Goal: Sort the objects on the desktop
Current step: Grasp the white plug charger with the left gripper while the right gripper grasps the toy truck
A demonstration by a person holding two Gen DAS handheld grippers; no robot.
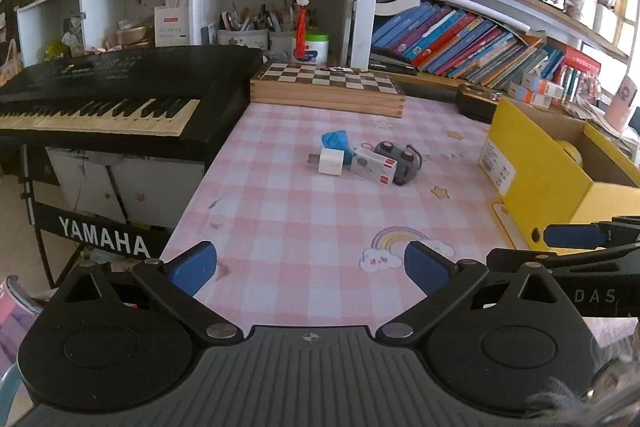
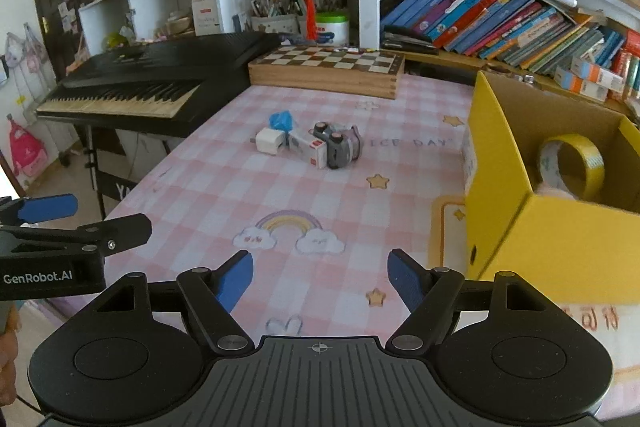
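A tape roll [image 2: 572,167] is already seen inside the yellow box [image 2: 552,247]; left of the box, a white charger [image 2: 271,141], blue item [image 2: 282,119], small carton [image 2: 311,149] and grey toy car [image 2: 340,145] remain unsorted on the surface [image 2: 240,195]. Fingers of both the left gripper [image 1: 310,267] and the right gripper [image 2: 320,281] are spread, empty.

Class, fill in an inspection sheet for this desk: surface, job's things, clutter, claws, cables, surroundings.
Surface: pink checked table mat with rainbow print.
Job's things: white charger plug, blue crumpled bag, small white box and grey toy car clustered mid-desk; yellow cardboard box holds a yellow tape roll.
Clutter: folded chessboard box at the back.
Claws: left claw and right claw both open, empty.
Cables: nothing seen.
Surroundings: black keyboard, bookshelves.
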